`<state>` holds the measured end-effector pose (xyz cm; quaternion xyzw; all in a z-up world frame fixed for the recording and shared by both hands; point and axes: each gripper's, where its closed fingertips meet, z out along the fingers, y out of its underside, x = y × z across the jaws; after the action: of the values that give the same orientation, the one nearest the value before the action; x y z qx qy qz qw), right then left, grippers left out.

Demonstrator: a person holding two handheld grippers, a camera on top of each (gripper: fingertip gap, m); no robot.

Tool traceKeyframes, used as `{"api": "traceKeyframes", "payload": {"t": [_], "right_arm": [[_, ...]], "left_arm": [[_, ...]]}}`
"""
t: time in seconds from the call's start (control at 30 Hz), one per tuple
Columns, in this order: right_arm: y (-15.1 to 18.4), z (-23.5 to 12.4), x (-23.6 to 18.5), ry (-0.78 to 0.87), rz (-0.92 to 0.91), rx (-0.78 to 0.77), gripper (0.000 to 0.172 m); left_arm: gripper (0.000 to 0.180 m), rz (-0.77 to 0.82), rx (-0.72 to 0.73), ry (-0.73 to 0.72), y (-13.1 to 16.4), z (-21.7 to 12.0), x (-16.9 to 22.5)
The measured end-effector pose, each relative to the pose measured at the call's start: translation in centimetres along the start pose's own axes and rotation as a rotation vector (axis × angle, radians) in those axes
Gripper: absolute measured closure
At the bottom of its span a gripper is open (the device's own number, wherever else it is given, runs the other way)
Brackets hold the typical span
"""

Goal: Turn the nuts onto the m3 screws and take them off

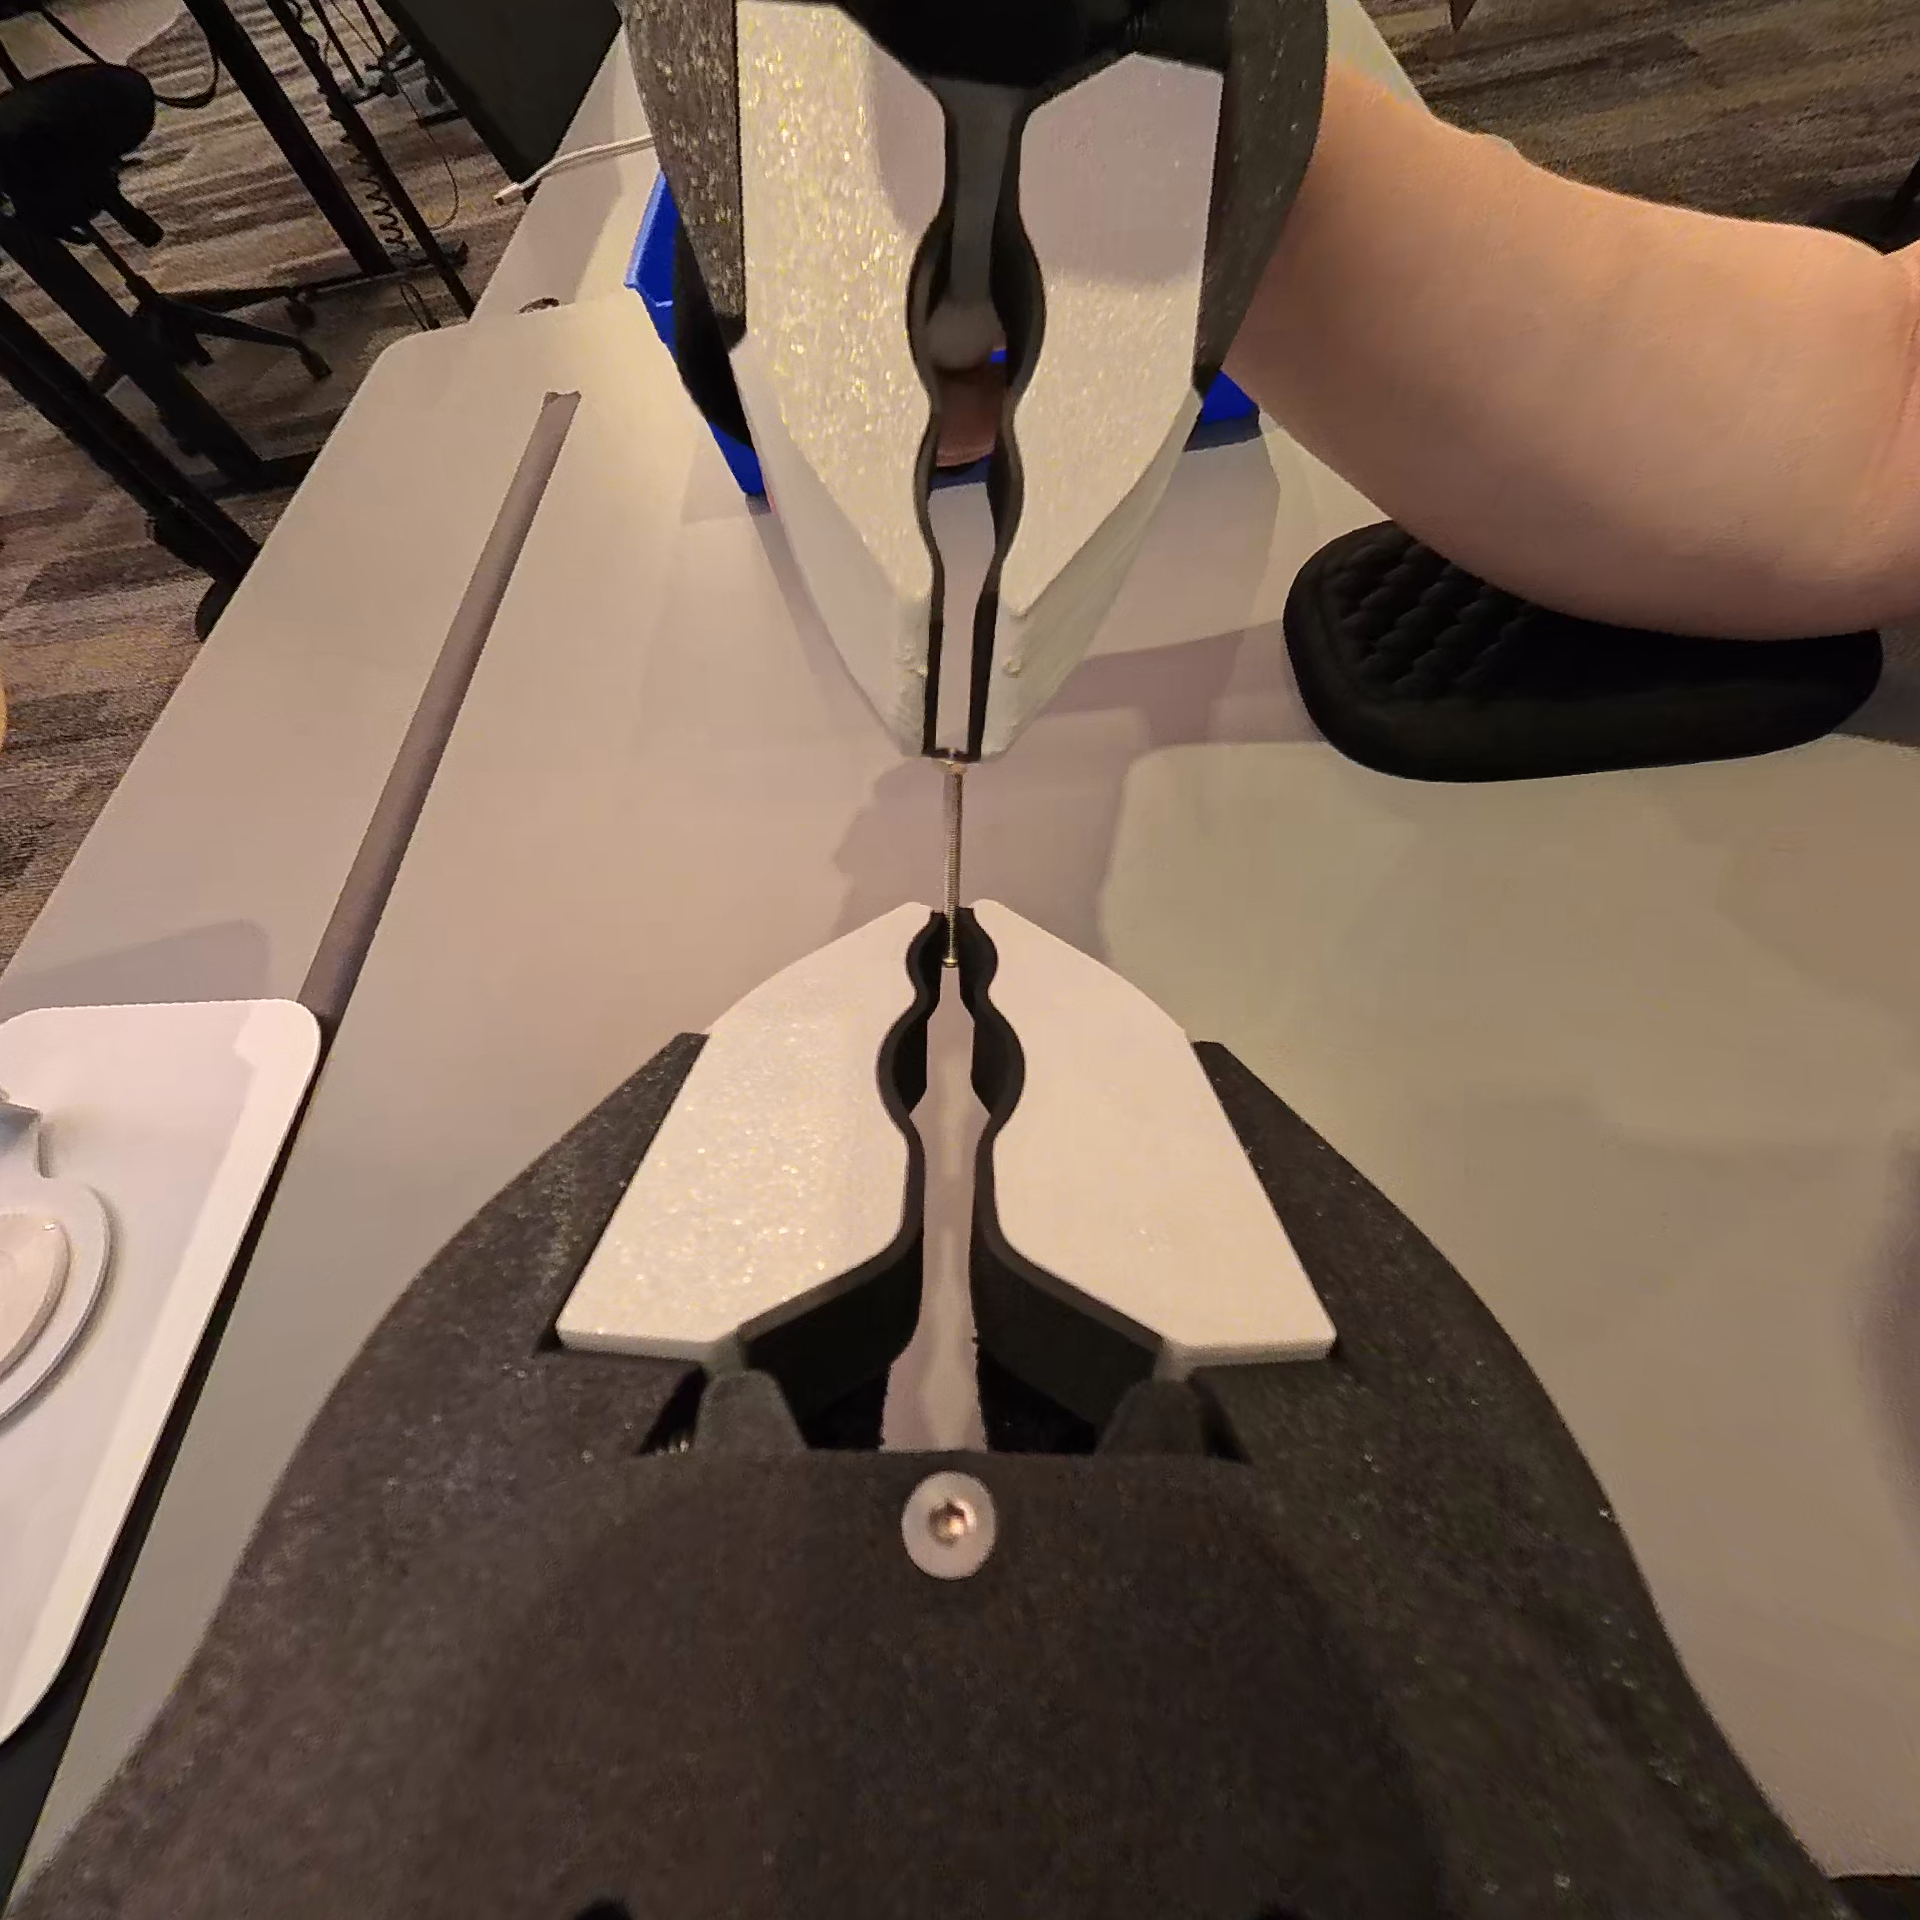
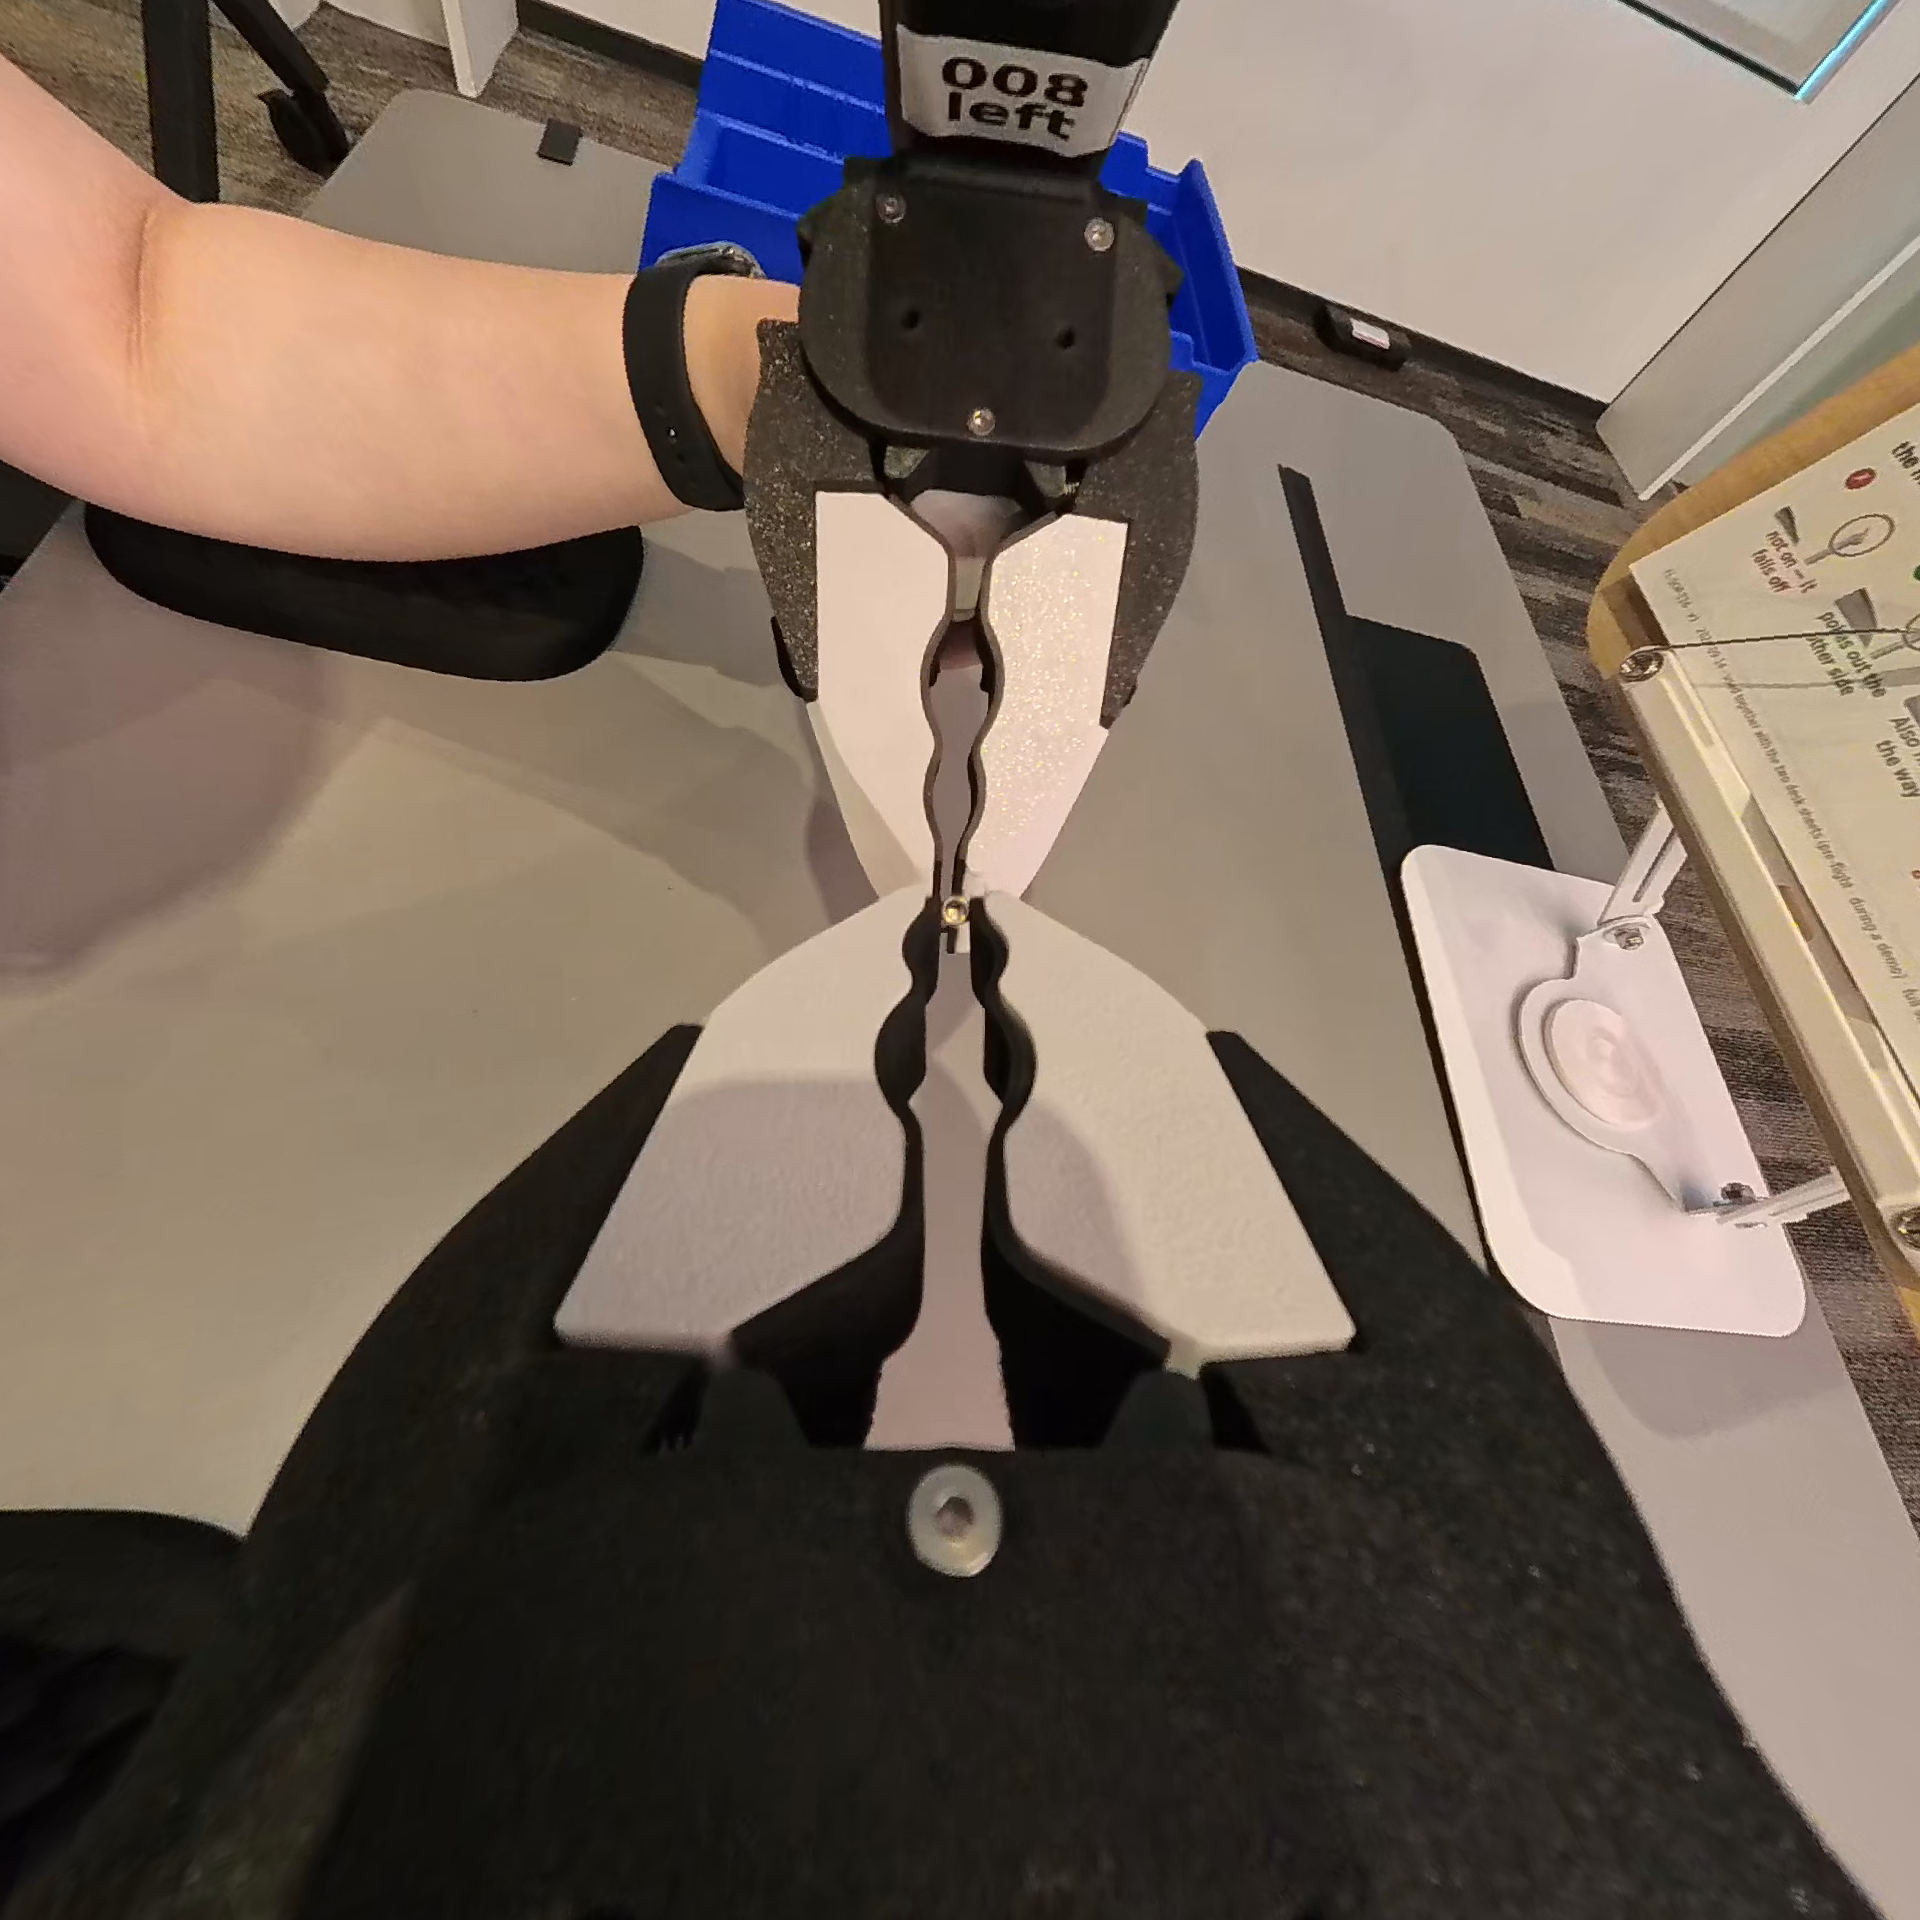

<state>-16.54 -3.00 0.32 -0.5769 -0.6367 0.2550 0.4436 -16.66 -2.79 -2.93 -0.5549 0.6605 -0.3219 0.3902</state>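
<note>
Bridging the two grippers above the grey desk [image 1: 520, 727], a long threaded screw [image 1: 953, 842] is pinched at its tip by the left gripper [image 1: 951, 940] and at its head by the right gripper [image 2: 954, 914]; a blue bin [image 2: 748, 156] stands behind.

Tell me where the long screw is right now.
In the left wrist view the screw spans the gap above the grey table, its near end pinched in the left gripper and its head held by the right gripper.
</note>
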Motion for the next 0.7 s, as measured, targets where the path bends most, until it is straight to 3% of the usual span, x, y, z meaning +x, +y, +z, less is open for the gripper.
{"api": "traceKeyframes", "payload": {"t": [0.7], "right_arm": [[-1.3,-0.4,-0.7,-0.045,0.025,0.082,0.166]], "left_arm": [[0.178,0.018,0.049,0.018,-1.2,-0.7,0.7]]}}
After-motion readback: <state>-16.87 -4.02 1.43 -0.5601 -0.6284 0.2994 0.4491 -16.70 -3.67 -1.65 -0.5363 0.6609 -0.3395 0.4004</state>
